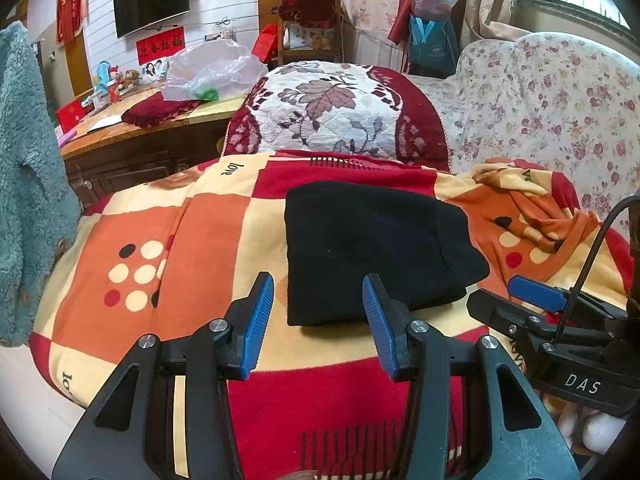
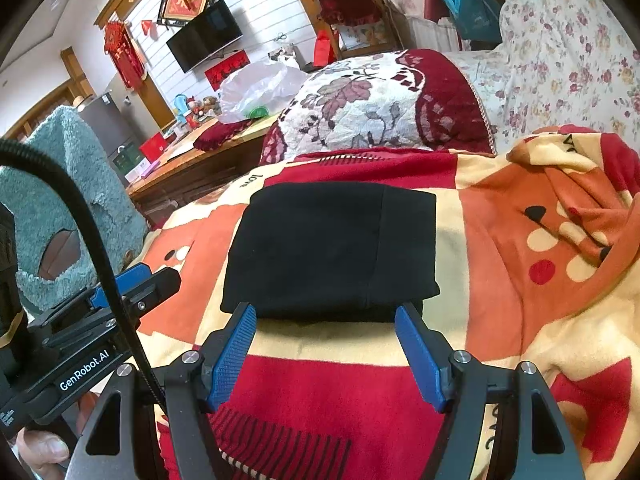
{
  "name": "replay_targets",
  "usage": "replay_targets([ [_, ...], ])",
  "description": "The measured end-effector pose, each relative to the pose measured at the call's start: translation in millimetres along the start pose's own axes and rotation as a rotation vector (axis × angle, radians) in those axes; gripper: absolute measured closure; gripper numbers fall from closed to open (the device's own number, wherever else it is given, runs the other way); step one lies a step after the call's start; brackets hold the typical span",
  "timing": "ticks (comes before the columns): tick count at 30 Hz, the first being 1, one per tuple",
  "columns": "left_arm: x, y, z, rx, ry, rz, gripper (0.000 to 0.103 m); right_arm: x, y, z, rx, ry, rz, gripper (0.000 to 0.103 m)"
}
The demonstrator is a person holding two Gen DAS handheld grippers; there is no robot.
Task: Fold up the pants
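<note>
The black pants (image 1: pixel 372 248) lie folded into a compact, layered rectangle on a red, orange and cream checked blanket (image 1: pixel 168 240). They also show in the right wrist view (image 2: pixel 328 248). My left gripper (image 1: pixel 318 292) is open and empty, its blue pads just short of the bundle's near left corner. My right gripper (image 2: pixel 326 320) is open and empty, its pads at the bundle's near edge. The right gripper shows at the right in the left wrist view (image 1: pixel 536 300); the left gripper shows at the left in the right wrist view (image 2: pixel 132 284).
A red and white floral cushion (image 1: pixel 332 112) lies beyond the blanket. A floral sofa (image 1: pixel 560 112) stands at the right. A wooden cabinet (image 1: pixel 132 140) with a plastic bag (image 1: pixel 212 68) is at the left. A teal fleece garment (image 1: pixel 28 184) hangs at the far left.
</note>
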State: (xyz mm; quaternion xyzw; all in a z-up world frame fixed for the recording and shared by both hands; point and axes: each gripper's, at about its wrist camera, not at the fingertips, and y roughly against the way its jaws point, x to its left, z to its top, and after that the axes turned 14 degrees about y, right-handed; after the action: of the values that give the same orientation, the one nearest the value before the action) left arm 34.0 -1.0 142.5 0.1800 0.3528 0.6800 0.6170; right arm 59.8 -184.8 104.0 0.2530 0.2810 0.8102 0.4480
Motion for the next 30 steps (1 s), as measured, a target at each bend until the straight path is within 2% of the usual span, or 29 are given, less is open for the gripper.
replay_targets([
  [30, -2.9, -5.2, -7.1, 0.002, -0.018, 0.002, 0.057, 3.4, -6.9, -5.0, 0.024, -0.016, 0.014, 0.033],
])
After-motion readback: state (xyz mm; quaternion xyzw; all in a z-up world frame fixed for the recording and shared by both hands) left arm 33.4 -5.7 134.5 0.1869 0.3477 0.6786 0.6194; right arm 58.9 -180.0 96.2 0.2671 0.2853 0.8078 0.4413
